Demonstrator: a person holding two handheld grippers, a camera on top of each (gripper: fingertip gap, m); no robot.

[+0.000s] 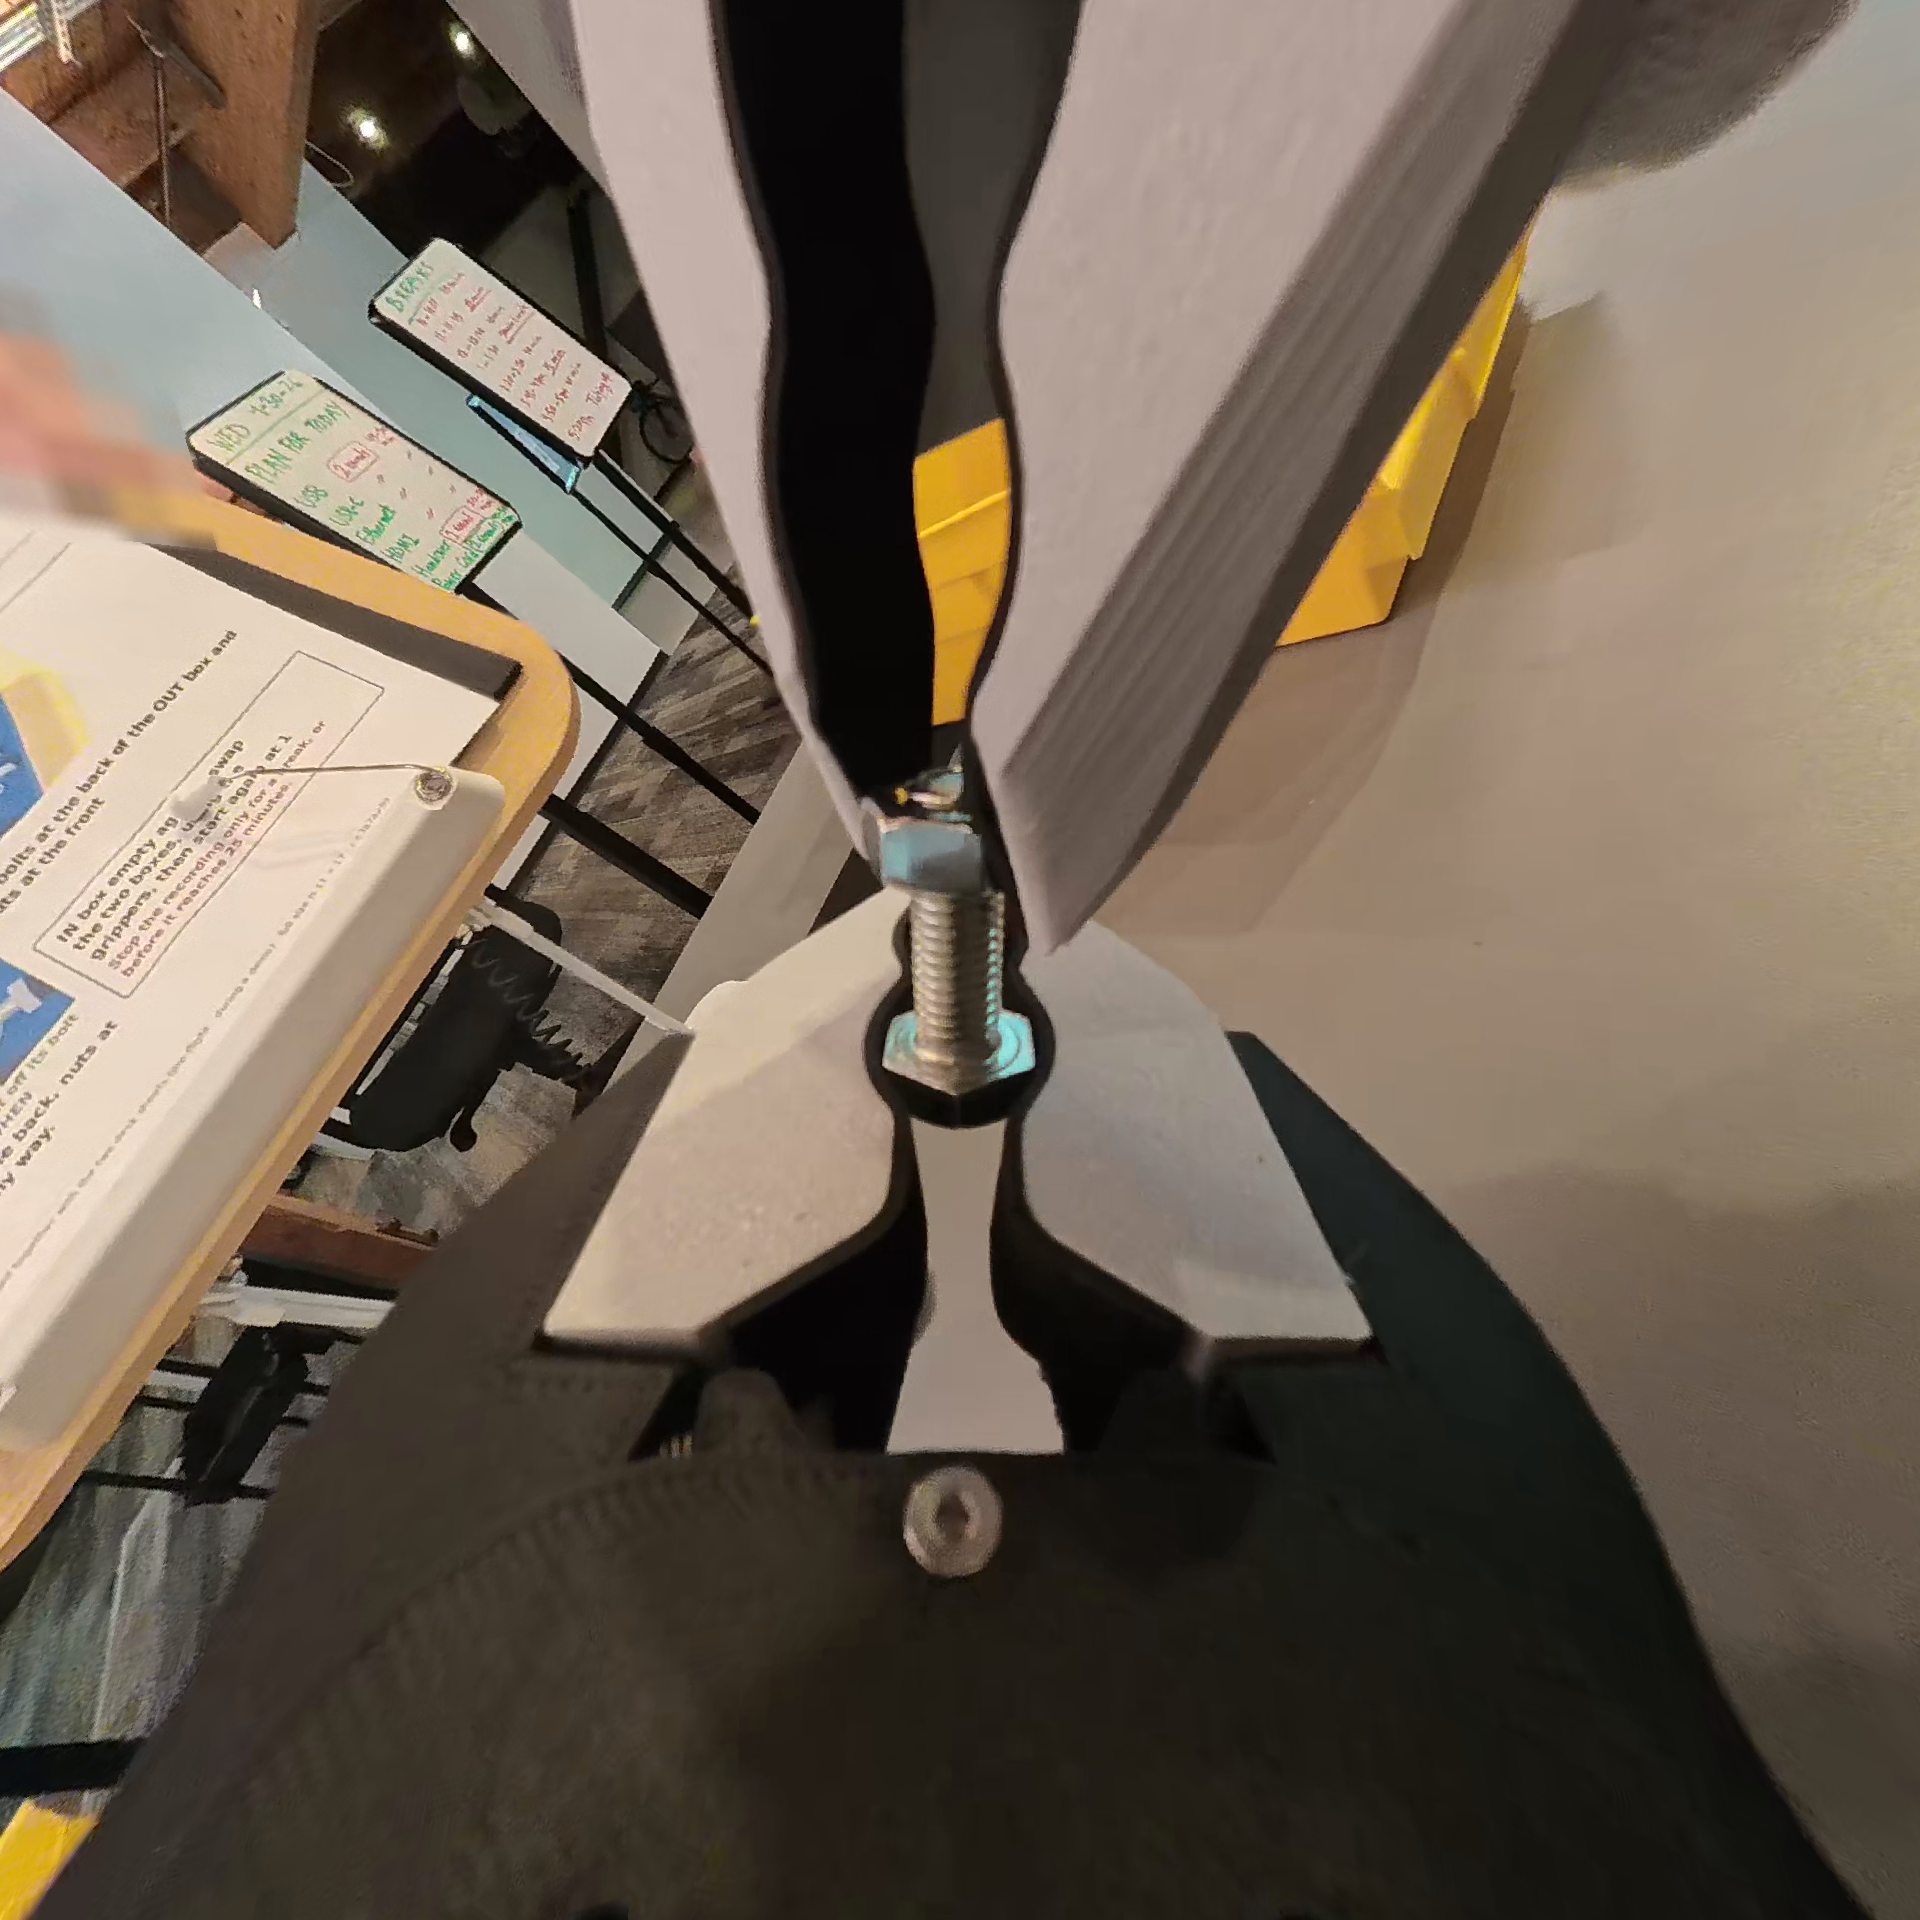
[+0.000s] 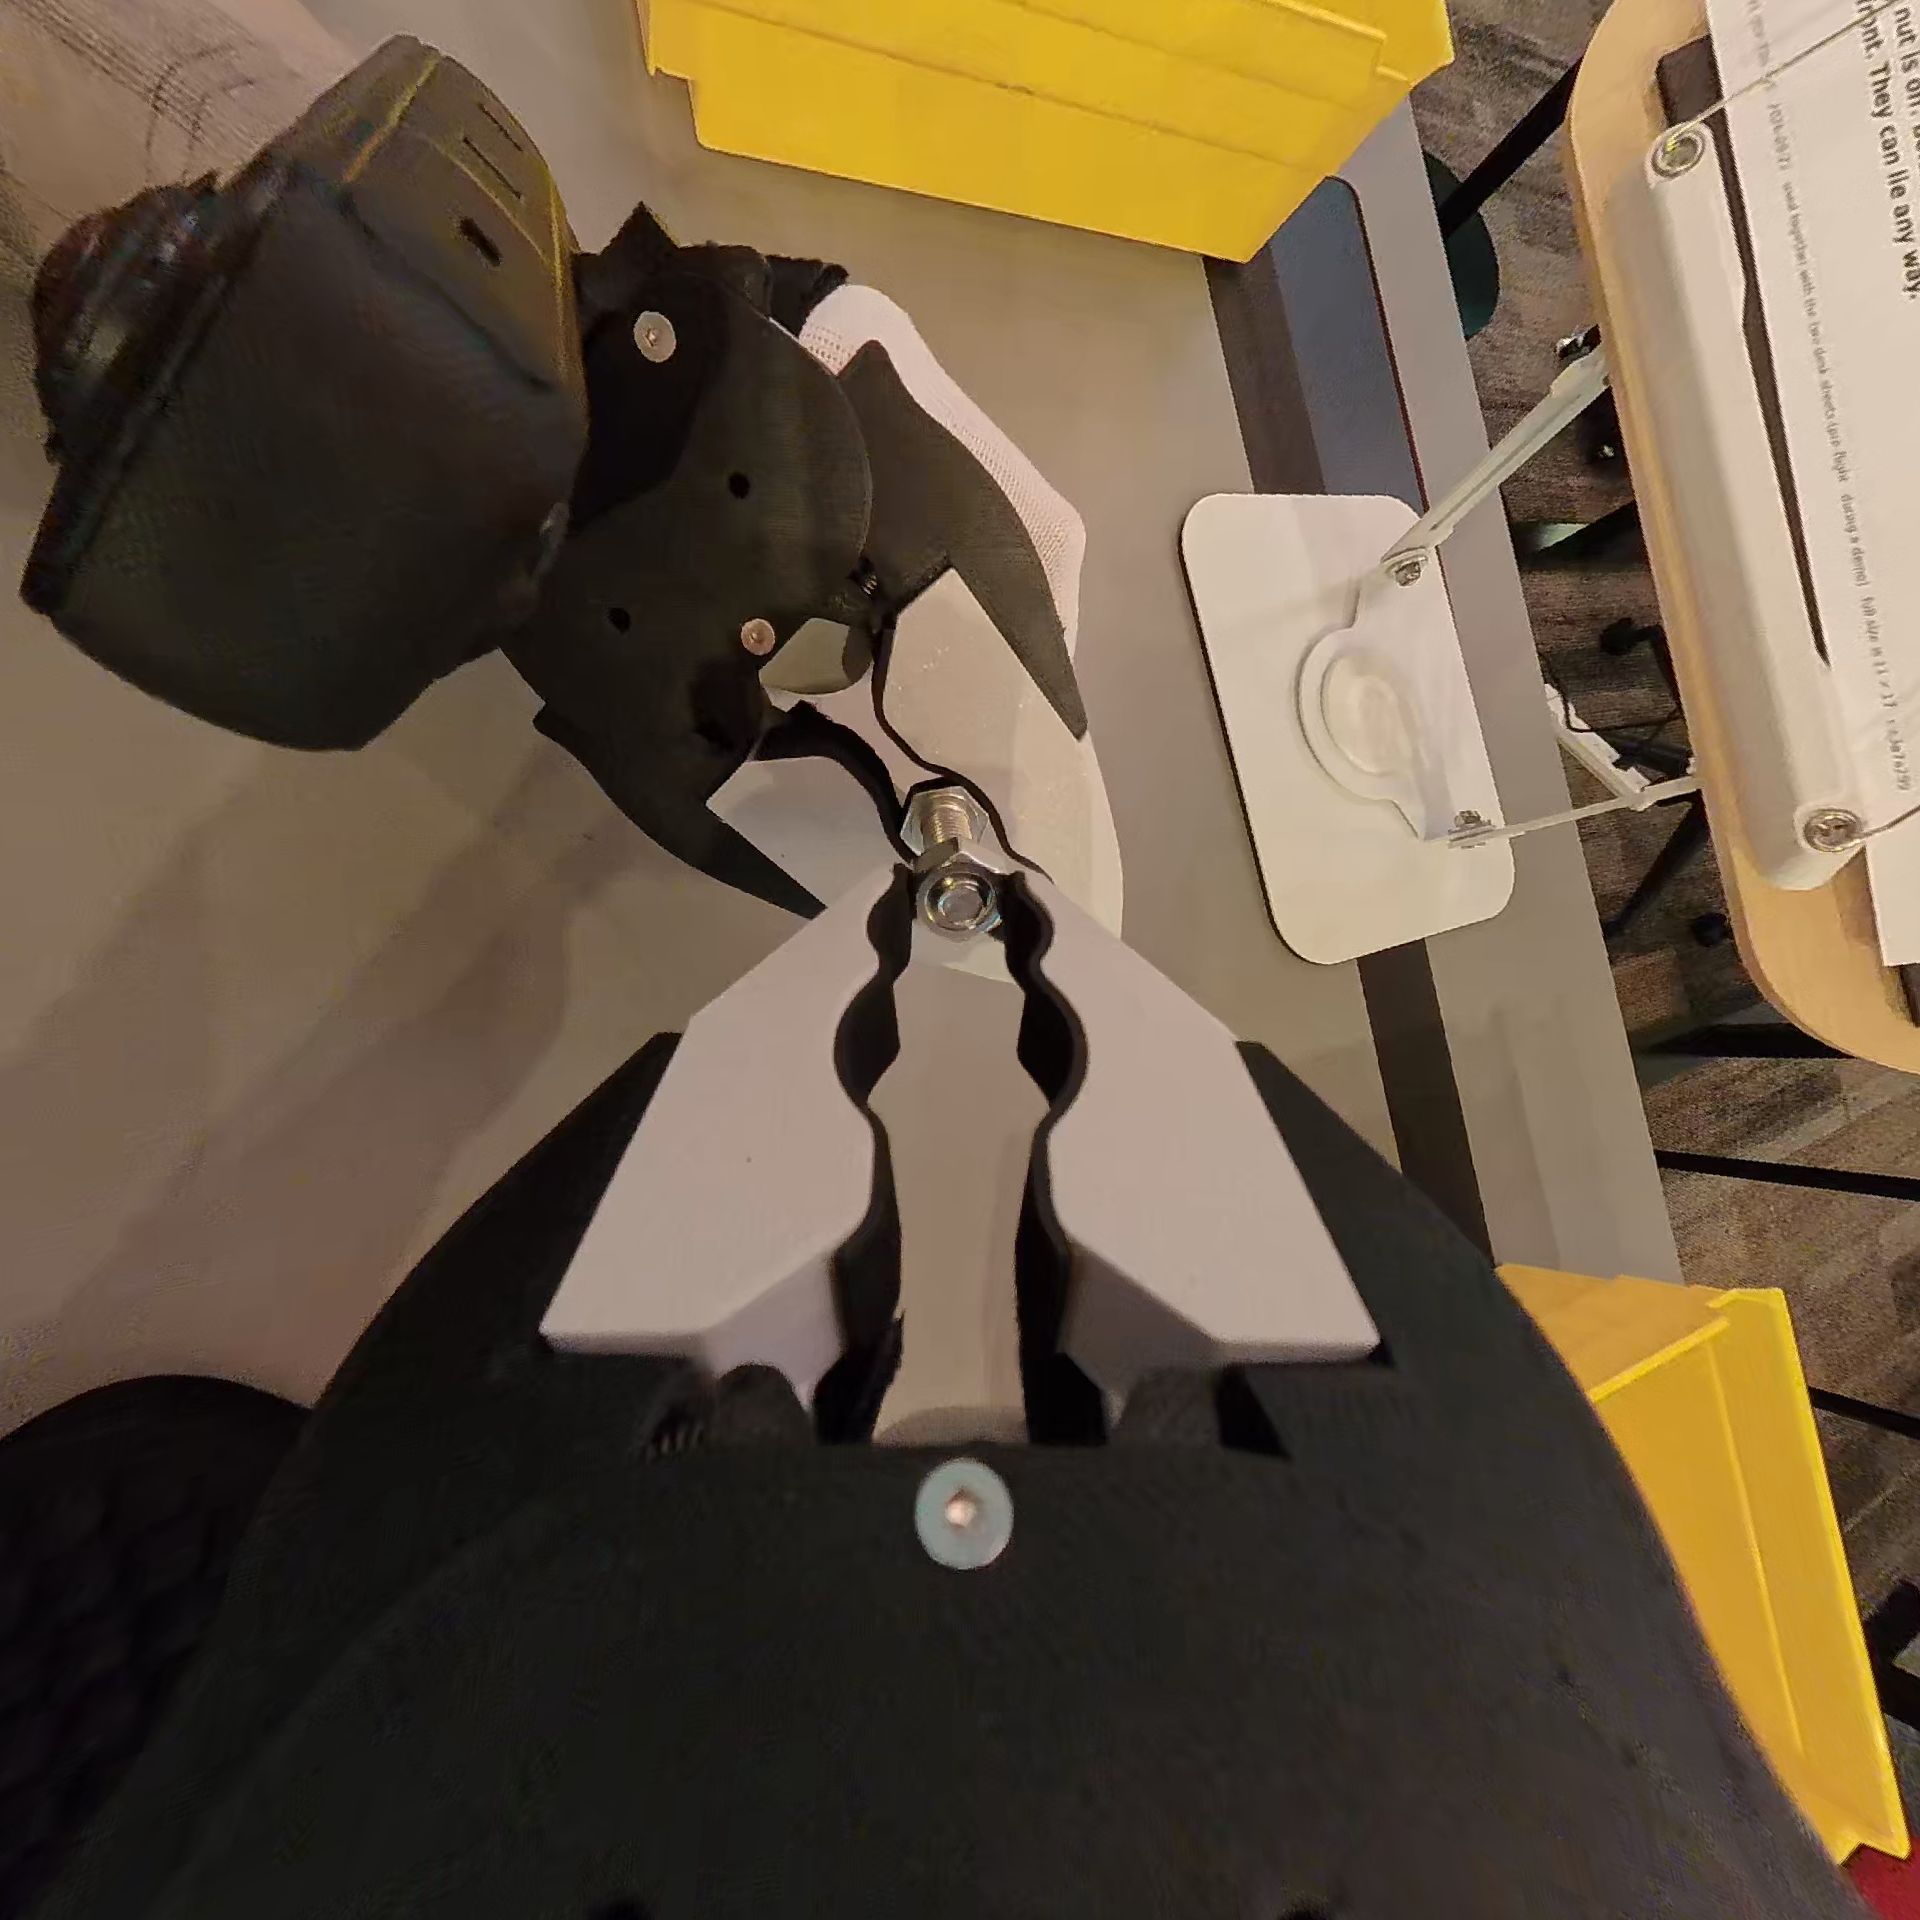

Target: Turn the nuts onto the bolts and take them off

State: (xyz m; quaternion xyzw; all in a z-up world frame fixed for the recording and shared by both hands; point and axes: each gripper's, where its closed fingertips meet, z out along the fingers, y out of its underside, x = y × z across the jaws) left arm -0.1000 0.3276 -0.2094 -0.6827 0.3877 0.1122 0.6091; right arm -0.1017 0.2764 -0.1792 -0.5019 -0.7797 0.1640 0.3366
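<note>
A silver bolt [image 1: 953, 961] is held in the air between my two grippers above the grey table [image 2: 312, 987]. My left gripper [image 1: 956, 1029] is shut on the bolt's hex head [image 1: 956, 1058], which sits in a notch of its white fingers. My right gripper [image 2: 956, 902] comes at it from the opposite side and is shut on the hex nut [image 2: 961, 906] at the bolt's threaded end. In the left wrist view the nut [image 1: 925, 854] sits at the tips of the right gripper [image 1: 927, 821]. In the right wrist view the left gripper [image 2: 935, 821] reaches in from the upper left.
One yellow bin [image 2: 987, 114] stands at the table's far side, and another [image 2: 1725, 1507] at the near right. A white stand base [image 2: 1351, 727] sits by the table edge [image 2: 1444, 987]. It carries a wooden board with a printed sheet [image 2: 1787, 312]. Whiteboards [image 1: 353, 488] stand beyond. Across from one pair of fingers to the other is roughly 5 cm.
</note>
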